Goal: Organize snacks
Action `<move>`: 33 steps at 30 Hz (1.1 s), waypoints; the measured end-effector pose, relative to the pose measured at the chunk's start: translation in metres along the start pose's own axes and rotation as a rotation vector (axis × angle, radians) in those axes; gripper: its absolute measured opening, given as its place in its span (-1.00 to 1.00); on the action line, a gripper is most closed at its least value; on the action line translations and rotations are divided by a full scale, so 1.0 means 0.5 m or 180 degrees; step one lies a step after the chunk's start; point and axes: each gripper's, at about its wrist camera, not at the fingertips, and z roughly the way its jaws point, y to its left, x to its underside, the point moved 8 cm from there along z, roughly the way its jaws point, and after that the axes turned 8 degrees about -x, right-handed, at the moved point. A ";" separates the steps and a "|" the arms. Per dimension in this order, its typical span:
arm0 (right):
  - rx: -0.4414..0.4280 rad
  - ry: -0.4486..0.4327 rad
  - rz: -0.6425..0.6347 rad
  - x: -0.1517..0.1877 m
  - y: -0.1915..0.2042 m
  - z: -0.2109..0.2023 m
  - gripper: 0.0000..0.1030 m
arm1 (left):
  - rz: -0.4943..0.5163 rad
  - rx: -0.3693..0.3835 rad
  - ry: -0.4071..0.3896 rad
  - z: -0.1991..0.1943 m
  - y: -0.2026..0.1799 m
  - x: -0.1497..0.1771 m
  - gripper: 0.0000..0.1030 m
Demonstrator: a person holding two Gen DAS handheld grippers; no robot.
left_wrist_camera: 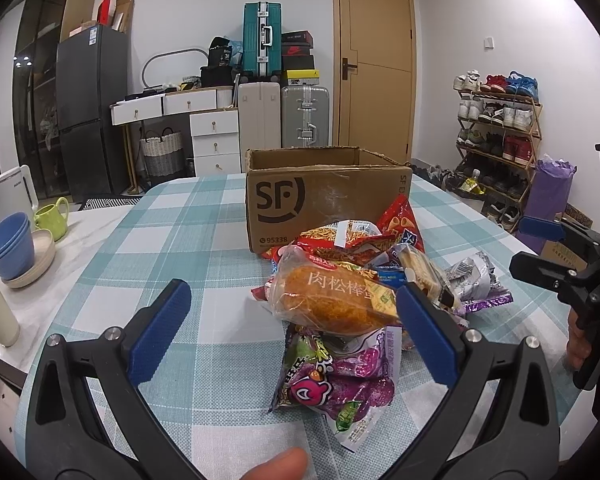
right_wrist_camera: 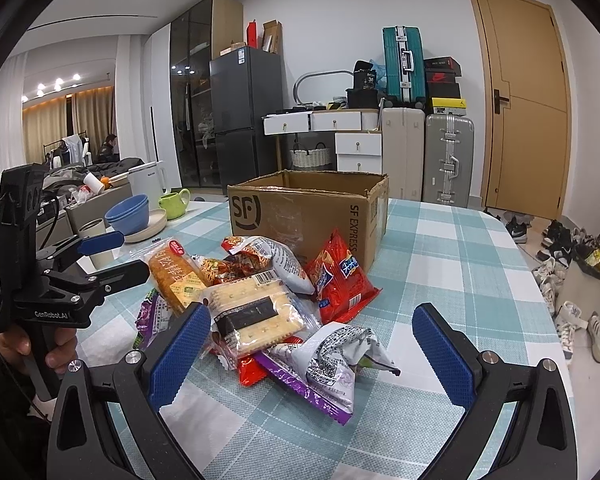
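On the checked tablecloth (left_wrist_camera: 172,240), nearest | left gripper (left_wrist_camera: 292,332) hovering, jaws standing wide, holding nothing | right gripper (right_wrist_camera: 312,340) hovering, jaws likewise wide and empty | snack pile (right_wrist_camera: 260,292) lying between and just ahead, bread packet (left_wrist_camera: 328,300) resting on top | open cardboard box (left_wrist_camera: 324,196) sitting directly behind pile, red chip bag (right_wrist_camera: 340,276) leaning against it.

Snack pile (right_wrist_camera: 268,304) before open cardboard box (right_wrist_camera: 308,216) on checked tablecloth (right_wrist_camera: 440,248), right claw (right_wrist_camera: 312,356) wide open above it
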 end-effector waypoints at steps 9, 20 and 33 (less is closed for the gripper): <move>0.0000 0.0008 0.0005 0.000 0.001 0.002 0.99 | 0.0000 -0.0003 -0.0004 -0.002 0.001 0.000 0.99; 0.0003 0.0012 0.0003 0.000 0.000 0.002 0.99 | 0.0004 -0.0003 -0.0006 -0.005 0.002 0.000 0.99; 0.0005 0.0020 0.0002 0.000 0.001 0.003 0.99 | 0.0016 0.0004 0.0004 -0.001 0.004 -0.001 0.99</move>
